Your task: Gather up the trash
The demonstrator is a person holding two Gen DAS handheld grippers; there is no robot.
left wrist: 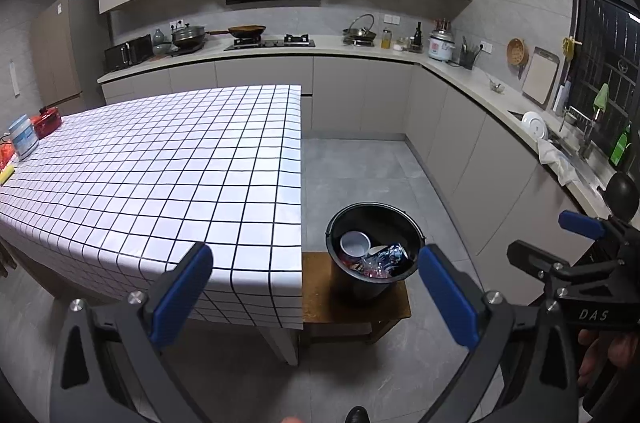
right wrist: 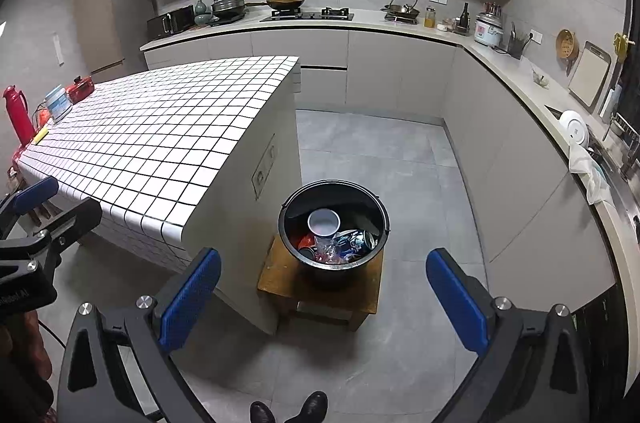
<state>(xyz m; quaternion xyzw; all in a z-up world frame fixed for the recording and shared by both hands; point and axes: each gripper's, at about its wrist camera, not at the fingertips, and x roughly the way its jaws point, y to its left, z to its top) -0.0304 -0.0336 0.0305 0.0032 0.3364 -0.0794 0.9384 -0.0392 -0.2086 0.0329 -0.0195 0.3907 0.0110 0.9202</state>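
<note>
Left wrist view: left gripper (left wrist: 316,279) gaping wide, holding nothing. Right gripper (right wrist: 323,293) likewise spread, touching nothing. Black bucket (right wrist: 372,211) of trash (right wrist: 340,243) sitting just beyond both fingertip pairs.

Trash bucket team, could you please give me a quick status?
Both claws open, empty: left claw, right claw. Bucket on stool, holding trash. Path clear.

Your bucket (right wrist: 334,227) sits on a low stool (right wrist: 320,293) on the floor, just right of the table's (right wrist: 152,135) near corner. In the bucket, a cup (right wrist: 323,222) lies behind a crushed can (right wrist: 360,239) and wrappers. At the table's far left edge stand a tub (right wrist: 58,103) and a flask (right wrist: 16,113). Behind and to your right runs the counter (right wrist: 500,63).
</note>
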